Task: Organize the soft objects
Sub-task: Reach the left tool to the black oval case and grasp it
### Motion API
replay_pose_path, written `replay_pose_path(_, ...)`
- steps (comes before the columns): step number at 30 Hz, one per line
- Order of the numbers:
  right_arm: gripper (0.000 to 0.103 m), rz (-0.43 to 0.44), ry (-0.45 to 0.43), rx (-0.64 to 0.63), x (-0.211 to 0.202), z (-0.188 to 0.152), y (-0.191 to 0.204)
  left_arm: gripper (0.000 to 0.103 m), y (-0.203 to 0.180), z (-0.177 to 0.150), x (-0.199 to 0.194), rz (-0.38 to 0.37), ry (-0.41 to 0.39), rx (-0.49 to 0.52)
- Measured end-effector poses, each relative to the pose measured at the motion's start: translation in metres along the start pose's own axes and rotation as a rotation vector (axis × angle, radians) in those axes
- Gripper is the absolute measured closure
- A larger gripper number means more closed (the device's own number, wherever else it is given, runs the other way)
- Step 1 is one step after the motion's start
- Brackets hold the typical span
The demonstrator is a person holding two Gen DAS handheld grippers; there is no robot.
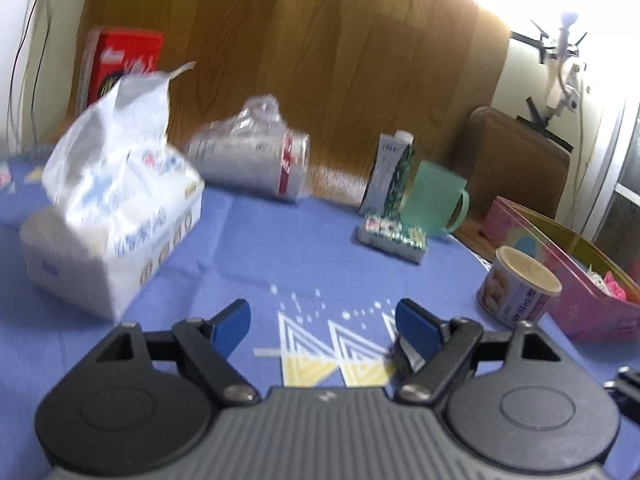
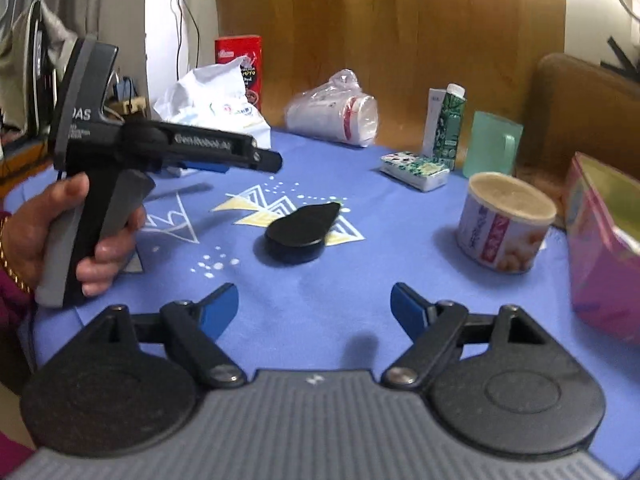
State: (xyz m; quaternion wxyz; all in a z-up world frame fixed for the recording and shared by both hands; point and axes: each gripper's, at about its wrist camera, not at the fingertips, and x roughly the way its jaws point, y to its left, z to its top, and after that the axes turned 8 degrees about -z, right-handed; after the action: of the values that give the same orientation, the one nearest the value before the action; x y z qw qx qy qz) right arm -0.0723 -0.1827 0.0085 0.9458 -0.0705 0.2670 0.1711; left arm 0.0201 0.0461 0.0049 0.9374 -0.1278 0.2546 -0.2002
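A white tissue pack [image 1: 116, 216] with a loose plastic top sits on the blue tablecloth [image 1: 280, 248] at the left; it also shows in the right wrist view [image 2: 212, 108] behind the left gripper's body. A small wrapped tissue packet [image 1: 394, 234] lies near the middle right, also in the right wrist view [image 2: 416, 168]. A plastic-wrapped stack of cups [image 1: 256, 156] lies on its side at the back. My left gripper [image 1: 322, 326] is open and empty above the cloth. My right gripper [image 2: 314, 310] is open and empty.
A round can [image 2: 506, 222], a green mug [image 2: 494, 146], a tall carton [image 2: 446, 122] and a pink box [image 2: 604, 240] stand at the right. A black flat object [image 2: 300, 230] lies mid-table. A red box [image 2: 240, 64] stands at the back by a wooden panel.
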Motion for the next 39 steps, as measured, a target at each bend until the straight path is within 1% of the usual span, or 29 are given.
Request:
replay_pose_path(2, 0.018, 0.007, 0.011, -0.003, 0.014, 0.011, 0.003, 0.021, 0.002, -0.002, -0.005, -0.007, 0.011, -0.057)
replay_pose_path(4, 0.018, 0.002, 0.021, 0.005, 0.028, 0.018, 0.008, 0.021, 0.001, -0.001, -0.01, 0.006, 0.015, -0.071)
replay_pose_path(6, 0.019, 0.013, 0.051, 0.048, 0.045, 0.025, 0.006, 0.02, -0.005, 0.001, -0.013, 0.048, 0.022, -0.047)
replay_pose_path(8, 0.023, 0.014, 0.091, 0.074, 0.063, 0.03, 0.006, 0.02, -0.015, 0.001, -0.015, 0.083, 0.03, 0.004)
replay_pose_path(9, 0.032, -0.004, 0.079, 0.062, 0.065, 0.03, 0.008, 0.02, -0.02, 0.001, -0.015, 0.097, 0.033, 0.033)
replay_pose_path(10, 0.048, -0.009, 0.073, 0.041, 0.065, 0.03, 0.008, 0.02, -0.025, 0.0, -0.015, 0.109, 0.033, 0.056)
replay_pose_path(11, 0.051, -0.005, 0.071, 0.036, 0.062, 0.029, 0.006, 0.02, -0.028, 0.0, -0.015, 0.115, 0.035, 0.073)
replay_pose_path(13, 0.051, 0.025, 0.073, 0.051, 0.053, 0.024, 0.002, 0.02, -0.034, -0.001, -0.011, 0.117, 0.049, 0.09)
replay_pose_path(16, 0.051, 0.012, 0.052, 0.006, 0.03, 0.007, -0.003, 0.02, -0.042, -0.004, -0.005, 0.107, 0.074, 0.103)
replay_pose_path(18, 0.051, 0.02, 0.042, 0.013, 0.011, -0.008, -0.011, 0.019, -0.05, -0.006, 0.0, 0.105, 0.092, 0.12)
replay_pose_path(20, 0.051, 0.003, 0.029, 0.03, -0.006, -0.022, -0.019, 0.018, -0.057, -0.009, 0.004, 0.1, 0.106, 0.138)
replay_pose_path(24, 0.051, -0.07, -0.002, 0.097, -0.027, -0.041, -0.038, 0.014, -0.074, -0.014, 0.01, 0.085, 0.128, 0.171)
replay_pose_path(26, 0.051, -0.07, -0.007, 0.14, -0.029, -0.046, -0.047, 0.013, -0.082, -0.016, 0.013, 0.079, 0.144, 0.181)
replay_pose_path(28, 0.051, -0.058, -0.011, 0.189, -0.03, -0.047, -0.054, 0.013, -0.086, -0.017, 0.014, 0.063, 0.165, 0.176)
replay_pose_path(31, 0.051, -0.048, -0.017, 0.223, -0.03, -0.048, -0.059, 0.014, -0.089, -0.016, 0.01, 0.01, 0.195, 0.135)
replay_pose_path(33, 0.05, -0.054, -0.025, 0.215, -0.031, -0.05, -0.056, 0.019, -0.092, -0.015, 0.008, -0.04, 0.224, 0.098)
replay_pose_path(34, 0.048, -0.053, -0.028, 0.206, -0.032, -0.05, -0.057, 0.022, -0.094, -0.015, 0.008, -0.073, 0.243, 0.081)
replay_pose_path(35, 0.047, -0.056, -0.03, 0.2, -0.032, -0.051, -0.056, 0.027, -0.097, -0.015, 0.008, -0.105, 0.263, 0.069)
replay_pose_path(36, 0.046, -0.061, -0.034, 0.192, -0.033, -0.051, -0.054, 0.031, -0.102, -0.015, 0.008, -0.141, 0.284, 0.064)
replay_pose_path(37, 0.045, -0.063, -0.037, 0.185, -0.034, -0.051, -0.054, 0.032, -0.109, -0.016, 0.009, -0.171, 0.305, 0.066)
replay_pose_path(39, 0.045, -0.07, -0.04, 0.174, -0.035, -0.053, -0.055, 0.038, -0.12, -0.02, 0.013, -0.214, 0.346, 0.078)
